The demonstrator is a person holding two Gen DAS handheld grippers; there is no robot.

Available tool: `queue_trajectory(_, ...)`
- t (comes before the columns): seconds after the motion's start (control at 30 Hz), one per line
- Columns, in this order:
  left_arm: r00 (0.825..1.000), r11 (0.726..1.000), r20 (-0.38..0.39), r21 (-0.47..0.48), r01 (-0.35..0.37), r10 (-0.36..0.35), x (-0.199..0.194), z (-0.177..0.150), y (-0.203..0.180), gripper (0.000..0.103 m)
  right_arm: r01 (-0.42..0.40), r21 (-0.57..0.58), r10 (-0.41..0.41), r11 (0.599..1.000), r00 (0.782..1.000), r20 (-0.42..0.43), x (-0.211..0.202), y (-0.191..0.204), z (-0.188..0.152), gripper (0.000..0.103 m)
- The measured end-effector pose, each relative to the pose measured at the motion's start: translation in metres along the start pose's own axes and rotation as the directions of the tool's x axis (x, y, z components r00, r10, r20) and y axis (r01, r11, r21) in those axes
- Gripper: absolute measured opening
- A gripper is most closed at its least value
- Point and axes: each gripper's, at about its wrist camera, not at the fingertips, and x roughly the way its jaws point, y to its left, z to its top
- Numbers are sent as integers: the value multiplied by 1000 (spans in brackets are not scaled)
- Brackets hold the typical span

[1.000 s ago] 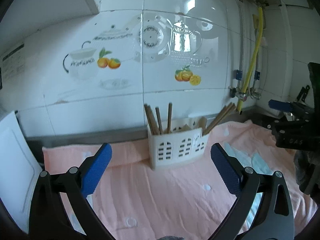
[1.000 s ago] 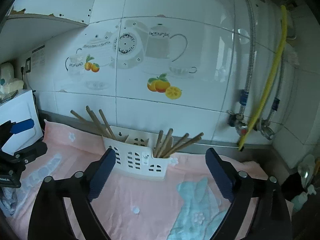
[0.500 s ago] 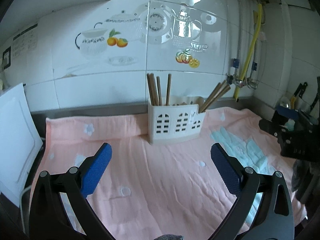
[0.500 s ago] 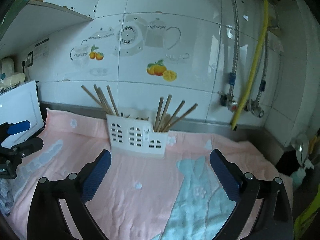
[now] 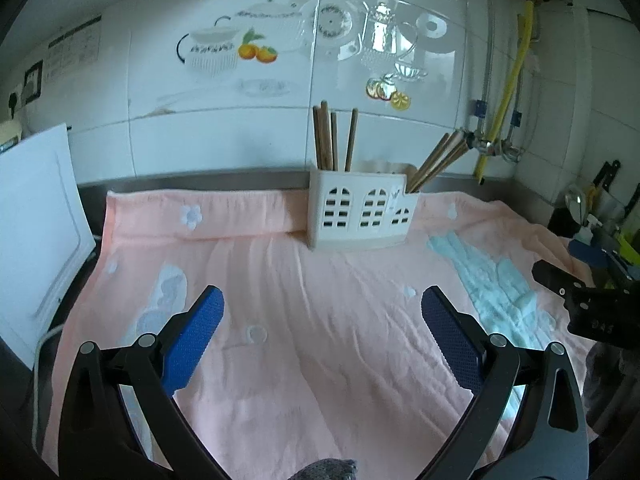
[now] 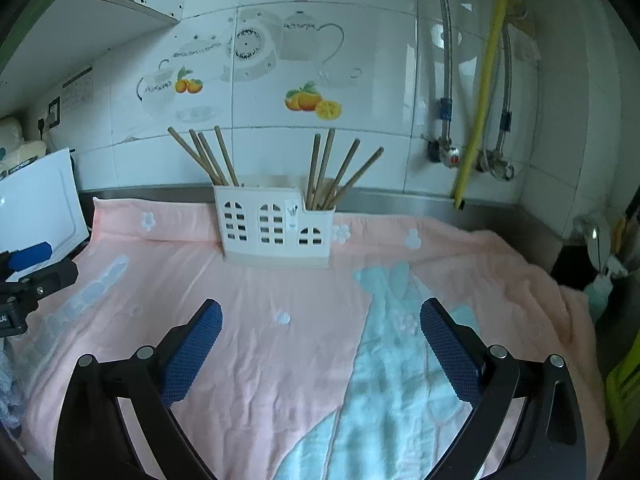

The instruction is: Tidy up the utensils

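A white utensil holder (image 5: 362, 210) (image 6: 276, 226) with arched cut-outs stands on a pink towel (image 5: 320, 340) (image 6: 260, 340) by the tiled wall. Several brown chopsticks (image 5: 332, 138) (image 6: 208, 156) rise from its left end, and another bunch (image 5: 438, 156) (image 6: 340, 170) leans out of its lower right end. My left gripper (image 5: 322, 330) hangs open over the towel, well in front of the holder, with nothing between its blue pads. My right gripper (image 6: 320, 338) is likewise open and empty. Each gripper shows at the edge of the other's view: the right gripper (image 5: 592, 292), the left gripper (image 6: 28, 276).
A white board (image 5: 36, 232) leans at the towel's left end. Pipes and a yellow hose (image 6: 480, 92) run down the wall to valves at the right. A steel ledge (image 6: 400, 200) lines the wall behind the holder. Dark kitchen items (image 5: 600, 204) crowd the far right.
Both grippers have drawn back from the holder and sunk lower, so the holder looks smaller and more towel shows. The right jaws opened slightly wider.
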Motion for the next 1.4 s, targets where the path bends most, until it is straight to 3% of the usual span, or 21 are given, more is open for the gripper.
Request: queue_trajectory(1.4,998,1000,-58,-1,6,-6,-5,-30,4,98,-32,37,35,999,997,-66,-3,10,-23,96)
